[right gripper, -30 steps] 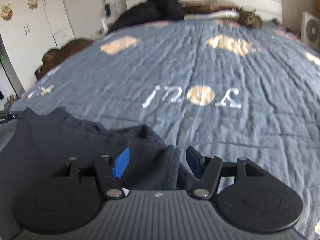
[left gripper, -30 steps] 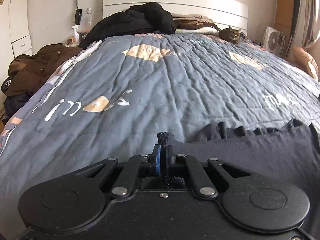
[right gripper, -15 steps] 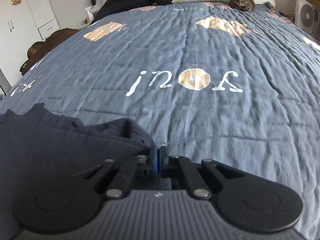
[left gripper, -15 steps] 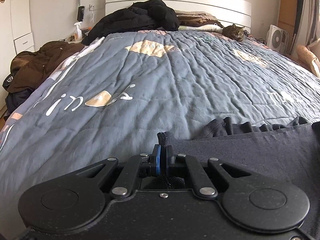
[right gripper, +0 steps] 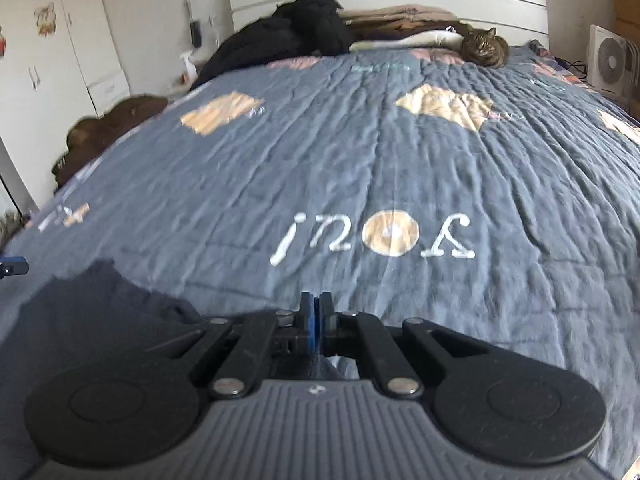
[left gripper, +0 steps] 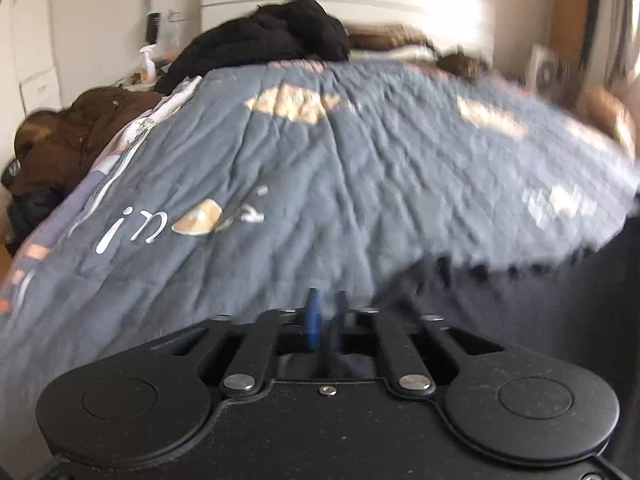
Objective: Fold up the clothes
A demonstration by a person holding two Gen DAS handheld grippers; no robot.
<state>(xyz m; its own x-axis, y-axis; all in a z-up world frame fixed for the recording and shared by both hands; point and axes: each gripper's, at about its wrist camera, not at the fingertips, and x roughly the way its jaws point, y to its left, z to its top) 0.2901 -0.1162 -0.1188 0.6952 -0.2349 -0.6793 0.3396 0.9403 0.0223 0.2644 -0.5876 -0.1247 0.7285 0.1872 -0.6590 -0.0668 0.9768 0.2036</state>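
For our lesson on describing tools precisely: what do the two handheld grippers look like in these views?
The left gripper has a smooth black speckled body, two round black discs, black linkage bars with silver rivets, and blue-lined fingers. The right gripper matches it, but its body is grey and ribbed with a small central logo. No cables or sleeves show.

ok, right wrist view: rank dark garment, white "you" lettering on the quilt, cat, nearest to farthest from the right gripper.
1. dark garment: pinched in the right gripper, spreading to its left.
2. "you" lettering: mid-bed, straight ahead, slightly right.
3. cat: far end by the headboard, right of the black coat pile.
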